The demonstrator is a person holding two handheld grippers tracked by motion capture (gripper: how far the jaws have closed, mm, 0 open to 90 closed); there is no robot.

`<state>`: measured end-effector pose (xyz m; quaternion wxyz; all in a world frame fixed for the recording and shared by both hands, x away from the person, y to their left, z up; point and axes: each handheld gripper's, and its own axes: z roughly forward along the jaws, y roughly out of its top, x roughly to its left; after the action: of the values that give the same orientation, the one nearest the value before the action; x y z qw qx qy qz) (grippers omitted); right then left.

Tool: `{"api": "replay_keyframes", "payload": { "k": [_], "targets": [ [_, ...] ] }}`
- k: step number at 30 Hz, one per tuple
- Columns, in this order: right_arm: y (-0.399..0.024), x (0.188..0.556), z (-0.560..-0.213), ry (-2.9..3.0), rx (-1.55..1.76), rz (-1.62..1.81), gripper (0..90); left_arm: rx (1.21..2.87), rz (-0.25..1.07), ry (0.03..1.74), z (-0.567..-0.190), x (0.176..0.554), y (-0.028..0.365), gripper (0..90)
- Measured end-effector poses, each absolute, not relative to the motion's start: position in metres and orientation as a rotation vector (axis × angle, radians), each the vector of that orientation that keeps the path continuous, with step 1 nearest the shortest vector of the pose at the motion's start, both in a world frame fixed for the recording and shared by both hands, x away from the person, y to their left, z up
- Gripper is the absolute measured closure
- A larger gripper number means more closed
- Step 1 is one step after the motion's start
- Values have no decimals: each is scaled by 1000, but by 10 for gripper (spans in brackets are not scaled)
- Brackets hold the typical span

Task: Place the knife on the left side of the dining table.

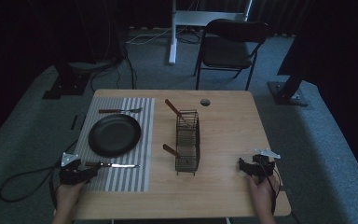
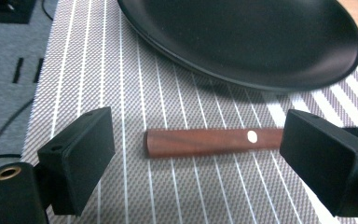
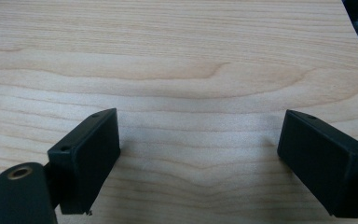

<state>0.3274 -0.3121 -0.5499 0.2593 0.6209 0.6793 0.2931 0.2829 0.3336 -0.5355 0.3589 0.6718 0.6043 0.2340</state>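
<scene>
On the striped placemat (image 2: 121, 70), the knife's wooden handle (image 2: 214, 142) lies between the spread left claw (image 2: 205, 154).

Matt black plate (image 2: 242, 42), woven striped placemat (image 2: 98, 70), polished wooden knife handle (image 2: 205, 142).

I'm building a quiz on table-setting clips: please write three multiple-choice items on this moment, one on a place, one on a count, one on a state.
1. Where does the knife lie?
A. on the striped placemat, nearer the person than the black plate
B. inside the wire basket
C. on bare wood by the right gripper

2. How many wooden handles stick out of the wire basket?
A. none
B. two
C. four

3. How do the left gripper's jaws stand?
A. shut on the knife handle
B. open, with the knife handle between them
C. shut on the plate rim

Key: 1 A, the high view shows it below the plate; 2 B, two handles lean out; 3 B, gaps flank the handle.
</scene>
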Motion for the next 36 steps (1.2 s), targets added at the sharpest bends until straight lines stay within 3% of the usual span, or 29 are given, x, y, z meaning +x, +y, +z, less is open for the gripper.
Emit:
{"api": "replay_keyframes", "payload": {
  "k": [2, 36],
  "targets": [
    [-312, 327, -550, 1841, 1681, 794, 119, 1731, 614, 1570, -536, 278, 332, 0],
    [-312, 327, -550, 1840, 1682, 794, 119, 1833, 756, 1637, -545, 237, 314, 2]
  ]
}}
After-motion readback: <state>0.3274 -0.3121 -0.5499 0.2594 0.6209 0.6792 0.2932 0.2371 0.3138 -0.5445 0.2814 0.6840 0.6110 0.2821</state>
